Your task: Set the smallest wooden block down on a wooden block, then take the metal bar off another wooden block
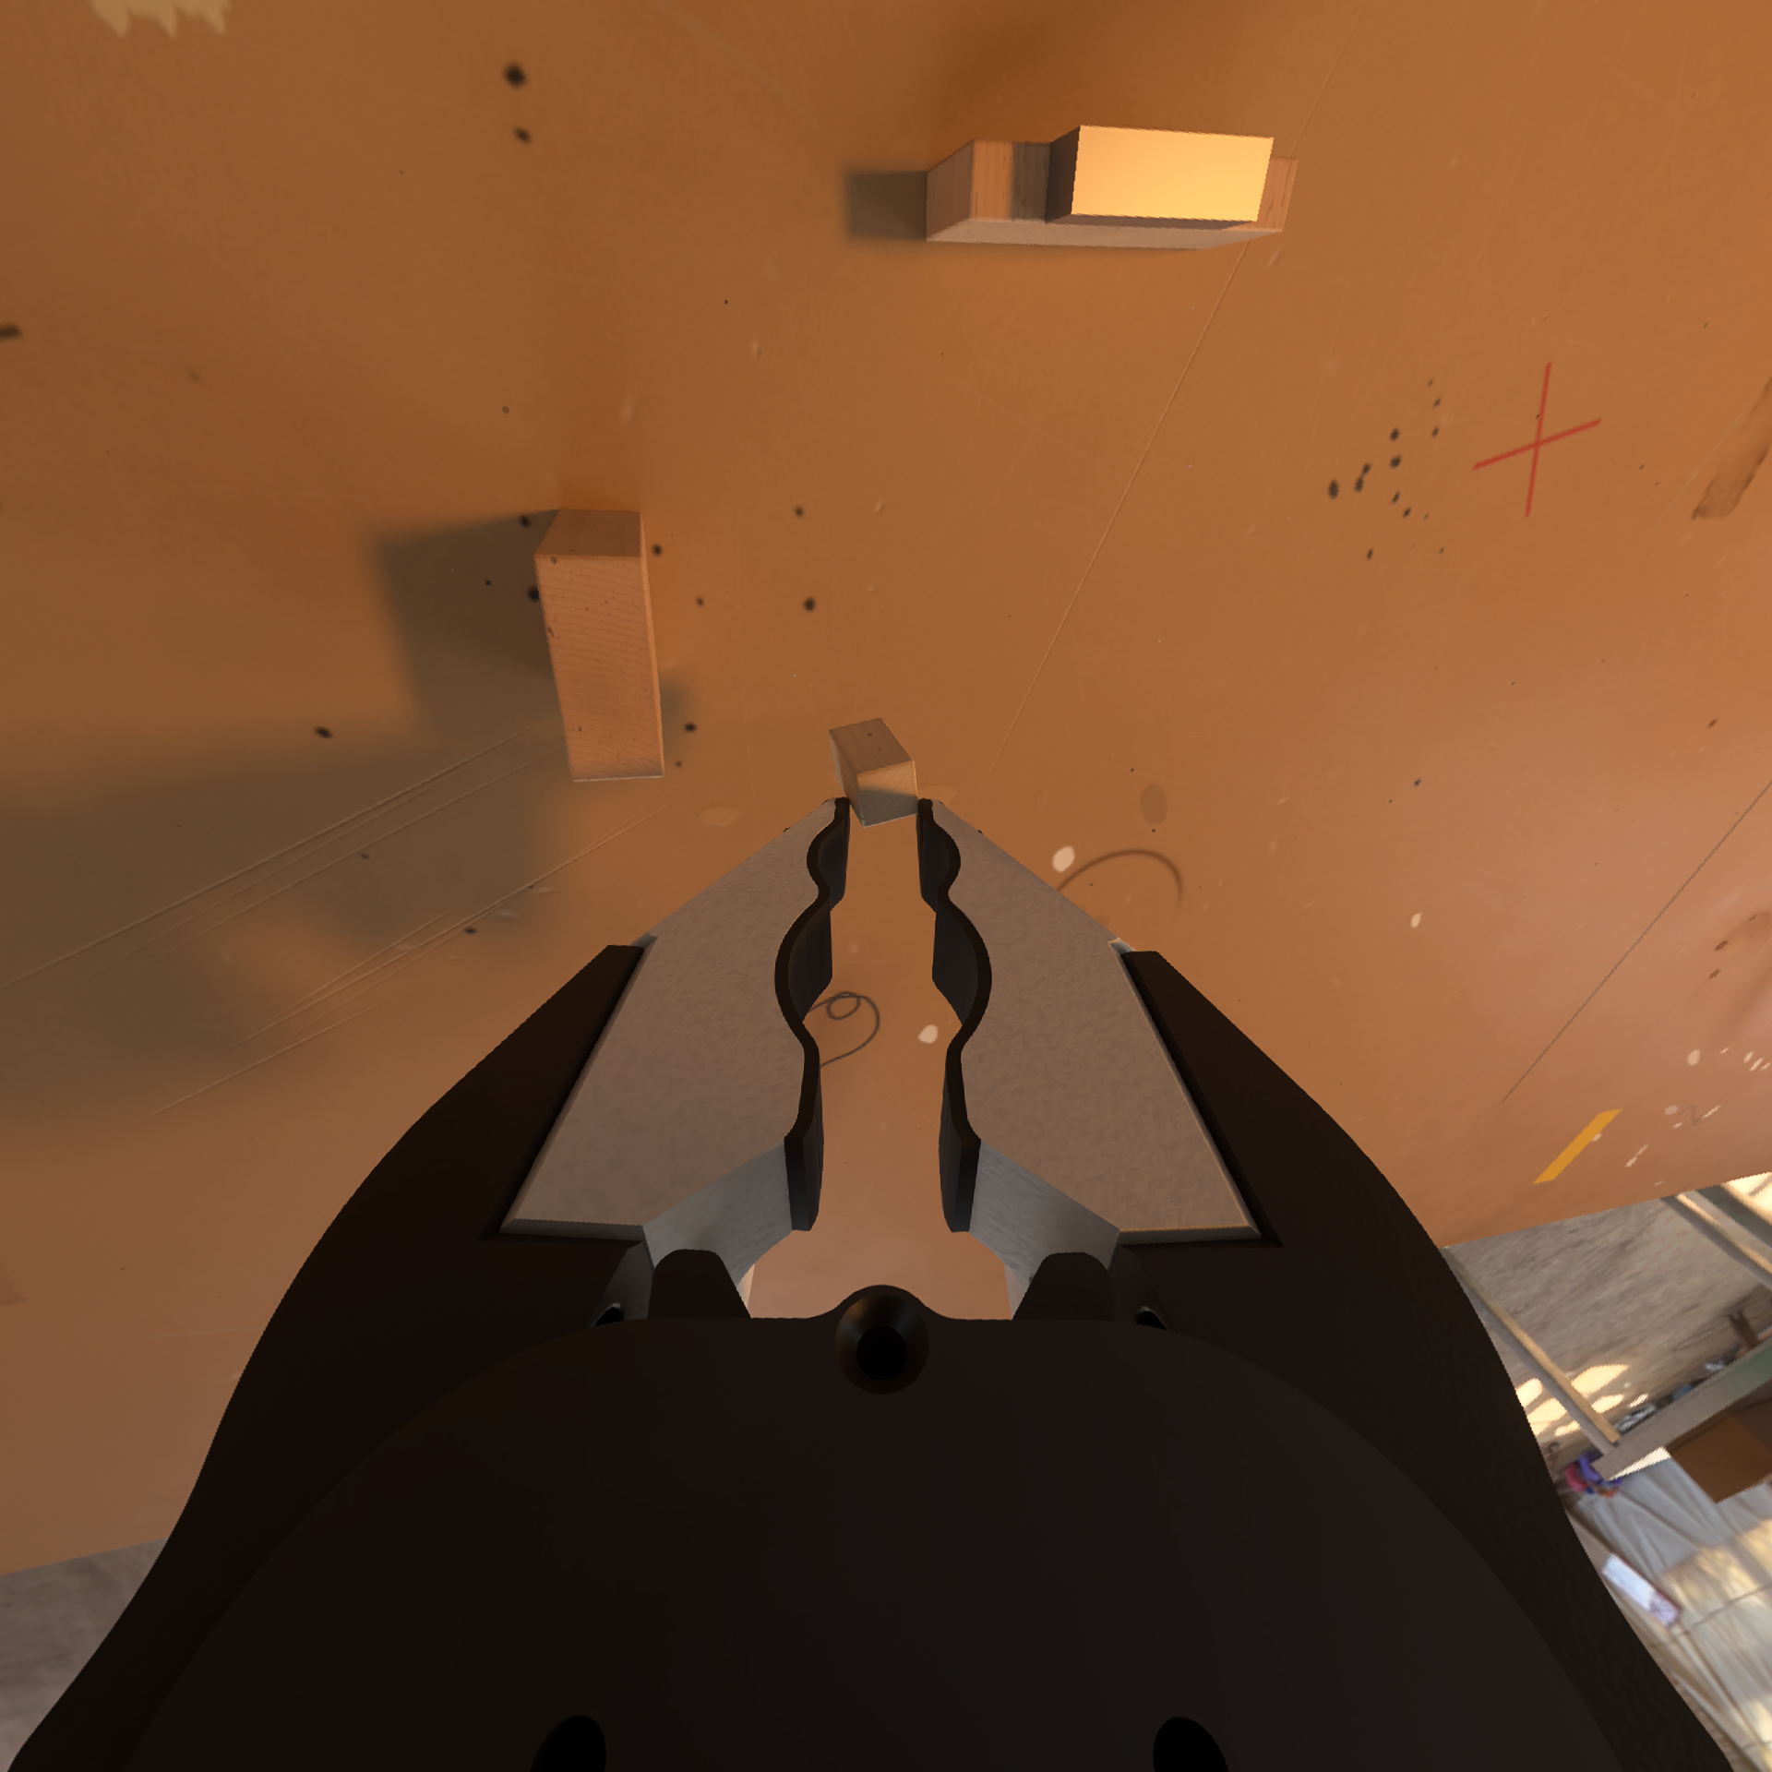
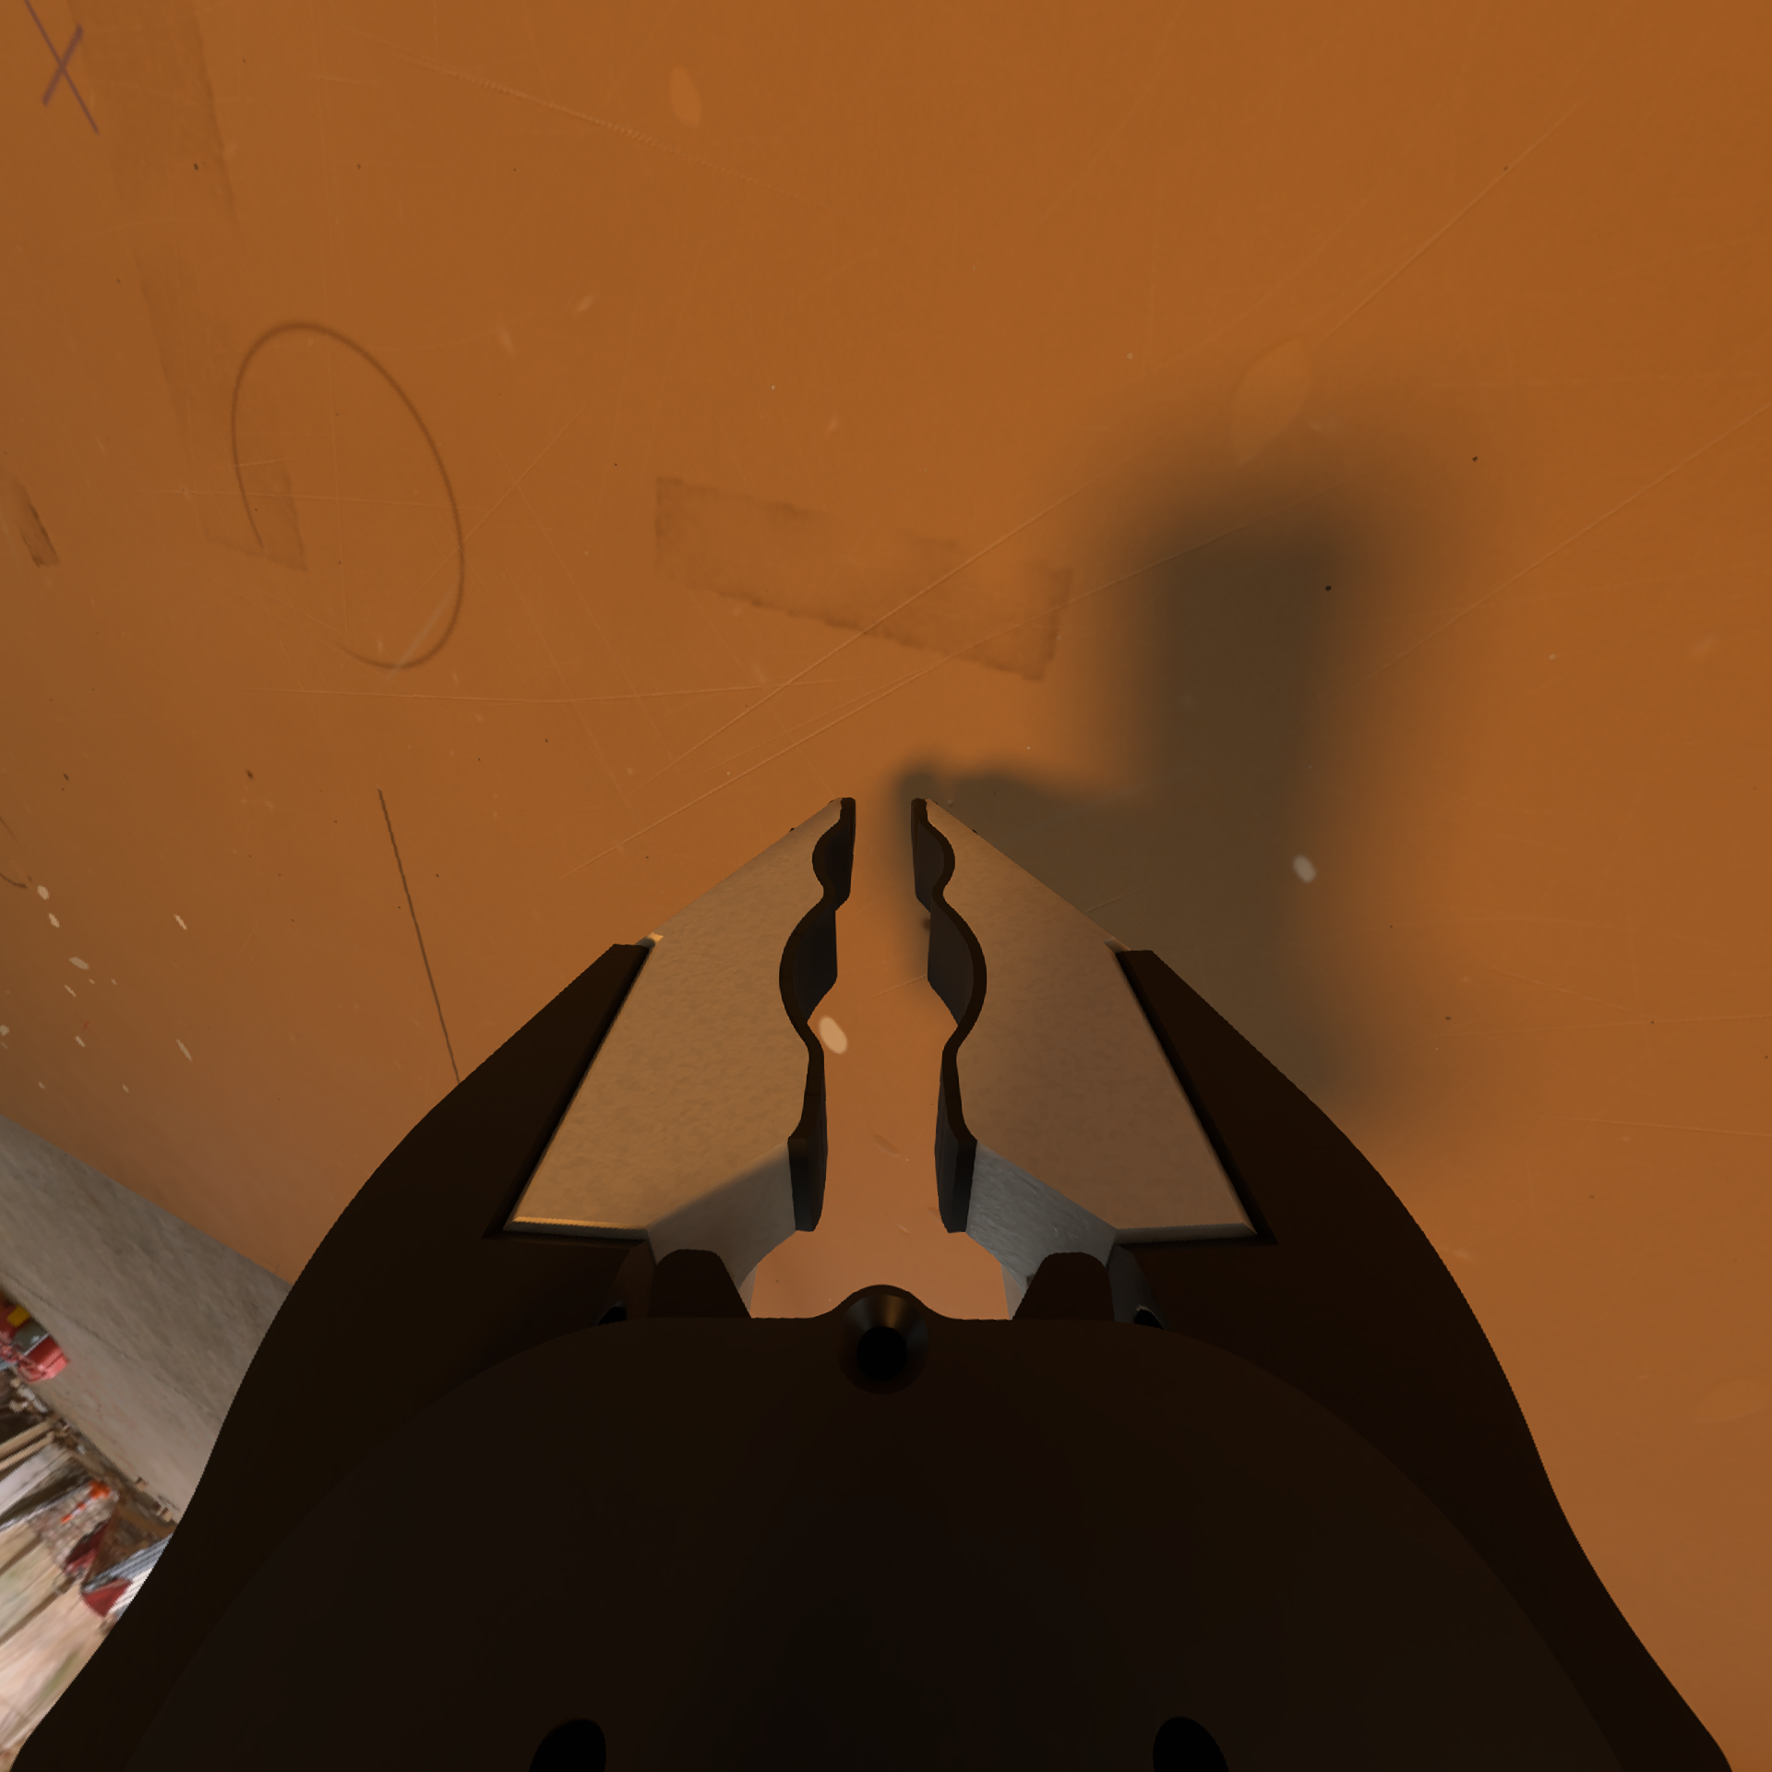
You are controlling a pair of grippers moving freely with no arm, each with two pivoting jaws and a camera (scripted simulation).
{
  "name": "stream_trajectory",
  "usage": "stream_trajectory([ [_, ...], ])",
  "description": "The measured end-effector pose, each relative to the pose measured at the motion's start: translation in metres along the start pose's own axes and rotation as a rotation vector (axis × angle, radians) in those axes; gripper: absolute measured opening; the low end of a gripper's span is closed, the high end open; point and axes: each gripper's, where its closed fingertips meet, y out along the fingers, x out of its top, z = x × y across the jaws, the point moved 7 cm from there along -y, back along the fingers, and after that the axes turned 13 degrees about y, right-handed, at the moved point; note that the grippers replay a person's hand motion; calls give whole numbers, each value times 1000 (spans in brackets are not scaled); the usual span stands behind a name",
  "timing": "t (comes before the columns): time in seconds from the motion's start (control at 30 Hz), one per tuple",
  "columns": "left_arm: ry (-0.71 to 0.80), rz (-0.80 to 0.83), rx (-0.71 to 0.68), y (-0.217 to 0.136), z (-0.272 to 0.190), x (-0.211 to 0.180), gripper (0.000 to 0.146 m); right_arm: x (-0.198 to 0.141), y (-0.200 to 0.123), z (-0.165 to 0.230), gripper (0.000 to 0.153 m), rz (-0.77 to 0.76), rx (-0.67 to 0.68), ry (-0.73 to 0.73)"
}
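Note:
My left gripper (image 1: pixel 882 810) is shut on the smallest wooden block (image 1: pixel 871 762), a small cube pinched at the fingertips and held a little above the orange table. A longer wooden block (image 1: pixel 599 642) lies on the table ahead and to the left. Farther ahead, a shiny metal bar (image 1: pixel 1165 177) lies on top of a flat wooden block (image 1: pixel 978 187). My right gripper (image 2: pixel 882 805) hangs over bare table with a narrow gap between its jaws and nothing in them. None of the blocks shows in the right wrist view.
A red cross mark (image 1: pixel 1534 441) is on the table to the right, and a wooden strip (image 1: pixel 1736 460) pokes in at the right edge. The table edge (image 1: pixel 1496 1218) runs at the lower right. In the right wrist view the table edge (image 2: pixel 144 1189) is at the lower left.

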Motion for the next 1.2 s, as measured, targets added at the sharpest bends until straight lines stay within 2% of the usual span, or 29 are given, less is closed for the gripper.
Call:
stream_trajectory([
  [0.2,39,-19,34,-2,6,6,14,-2,0,0,11,-26,-5,31],
  [0.4,8,-100,-47,-2,14,7,14,-8,-4,-6,10,-45,-14,80],
  [0.9,181,-180,18,1,13,0,14,-10,-5,-7,8,-42,-60,96],
  [1.03,164,-214,17,-1,20,-3,14,-10,-4,-7,8,-55,-68,105],
  [1.2,64,-335,16,-7,43,-9,14,-11,-4,-6,7,-67,-94,115],
])
